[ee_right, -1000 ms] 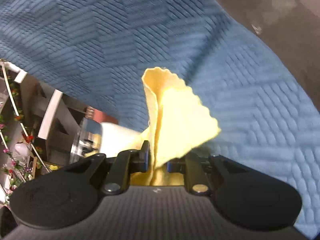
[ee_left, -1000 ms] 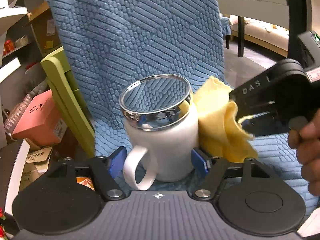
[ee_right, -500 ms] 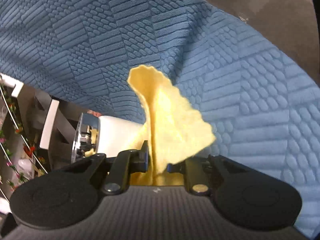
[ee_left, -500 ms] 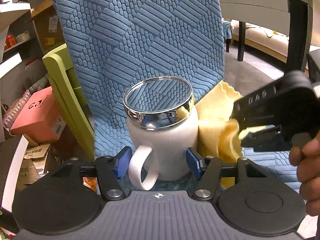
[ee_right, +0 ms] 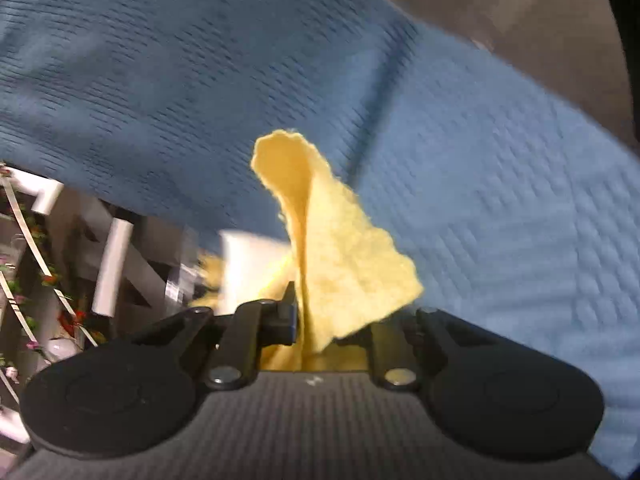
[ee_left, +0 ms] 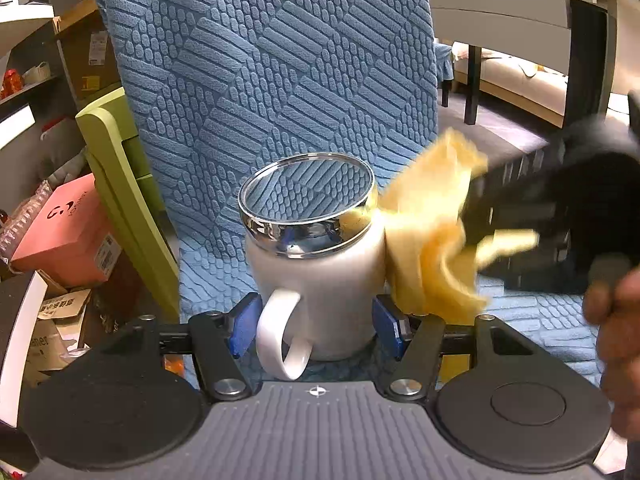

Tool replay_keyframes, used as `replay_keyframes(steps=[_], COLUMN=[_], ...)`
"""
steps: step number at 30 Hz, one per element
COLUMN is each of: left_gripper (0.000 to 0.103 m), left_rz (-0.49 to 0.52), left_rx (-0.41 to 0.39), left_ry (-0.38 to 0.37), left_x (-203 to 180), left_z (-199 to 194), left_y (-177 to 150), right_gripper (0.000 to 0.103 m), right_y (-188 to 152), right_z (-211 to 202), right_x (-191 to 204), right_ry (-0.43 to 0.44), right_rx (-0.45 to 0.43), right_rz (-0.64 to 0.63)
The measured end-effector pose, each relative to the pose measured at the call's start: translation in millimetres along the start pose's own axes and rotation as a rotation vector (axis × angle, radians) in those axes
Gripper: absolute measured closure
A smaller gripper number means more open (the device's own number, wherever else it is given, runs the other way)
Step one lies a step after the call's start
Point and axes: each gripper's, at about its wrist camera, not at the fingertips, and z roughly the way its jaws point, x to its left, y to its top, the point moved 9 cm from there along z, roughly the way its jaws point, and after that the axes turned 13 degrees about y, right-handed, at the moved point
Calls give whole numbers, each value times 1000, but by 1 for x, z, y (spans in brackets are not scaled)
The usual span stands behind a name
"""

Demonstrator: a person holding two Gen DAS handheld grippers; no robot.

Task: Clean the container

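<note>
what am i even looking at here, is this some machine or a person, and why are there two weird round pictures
It is a person, not a machine. Each hand holds a two-finger gripper with a wide-angle camera on it, so each picture looks out along one gripper's fingers.

In the left camera's picture, the left gripper is shut on a white mug with a shiny metal rim, blue pads on either side of it. The mug stands on a blue textured cloth.

The right gripper is shut on a yellow cloth, which the left picture shows against the mug's side, apparently wiping it. The right picture is blurred. Boxes and shelves sit off to the left.
</note>
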Motion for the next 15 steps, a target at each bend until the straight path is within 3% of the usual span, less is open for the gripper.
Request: replay_keyframes(steps=[2,5,8,12,15], left_gripper=[34,29,26,19,14], left_rz=[4,5,0,-10,-10], left_rx=[1,0,1,5,10], left_ry=[-7,-16,-22,-35,-34], left_x=[-1,-4,-5,-8,-10], left_z=[1,2,4,8,11], left_y=[0,0,1,2,3], right_gripper=[85,85,85,85,85], right_y=[2,-1,8,25,23], right_z=[4,13,18,19,29], right_x=[1,-22,-27,-6,-18], right_ry=[15,-40,-23,66,29], right_rx=[5,55,63,51,103], right_rz=[-20,33,70,-9,10])
